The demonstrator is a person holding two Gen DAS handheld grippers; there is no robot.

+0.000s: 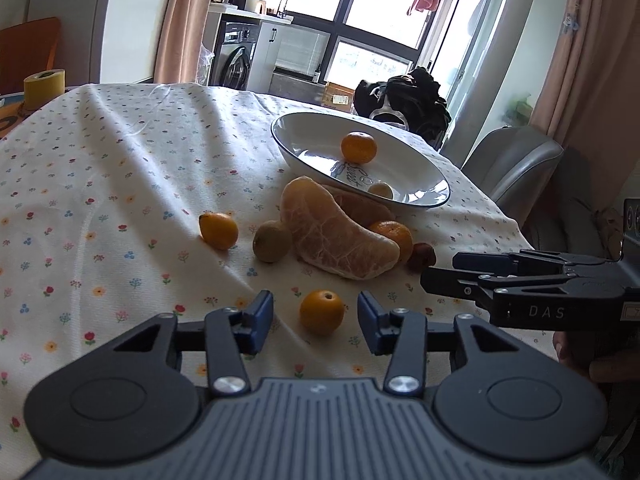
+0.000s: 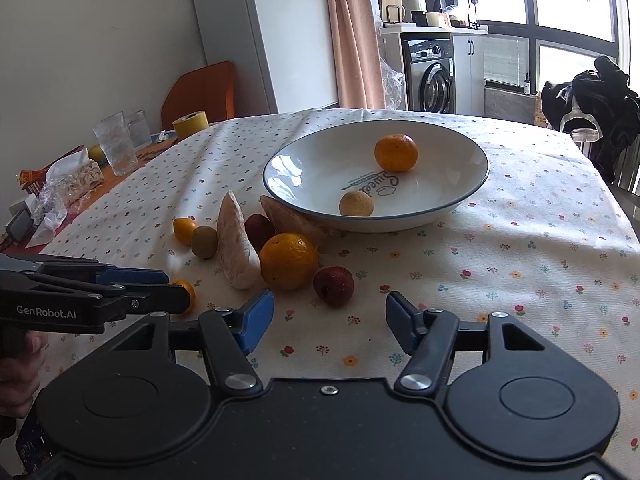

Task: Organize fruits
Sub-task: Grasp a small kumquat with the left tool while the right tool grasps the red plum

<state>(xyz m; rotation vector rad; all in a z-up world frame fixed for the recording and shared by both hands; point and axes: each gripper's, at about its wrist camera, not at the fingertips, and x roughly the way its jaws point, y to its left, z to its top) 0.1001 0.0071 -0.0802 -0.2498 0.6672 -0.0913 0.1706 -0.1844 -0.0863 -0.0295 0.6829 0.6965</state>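
Note:
A white plate (image 1: 434,196) (image 2: 474,184) holds an orange (image 1: 359,147) (image 2: 396,152) and a small yellow fruit (image 1: 380,191) (image 2: 356,203). In front of it lie two peeled pomelo segments (image 1: 340,240) (image 2: 236,244), a larger orange (image 2: 289,261), a greenish fruit (image 1: 272,241), a small orange (image 1: 219,231) and two red fruits (image 2: 334,286). My left gripper (image 1: 316,316) (image 2: 178,288) is open, its fingers on either side of a small orange (image 1: 322,312) resting on the cloth. My right gripper (image 2: 330,316) (image 1: 440,270) is open and empty, just short of the nearer red fruit.
The flowered tablecloth (image 1: 120,168) is wrinkled. Left of it stand two glasses (image 2: 116,144), a yellow tape roll (image 2: 191,124) and plastic wrappers (image 2: 72,184). A grey chair (image 1: 516,160) and black clothing (image 1: 404,100) are beyond the right edge.

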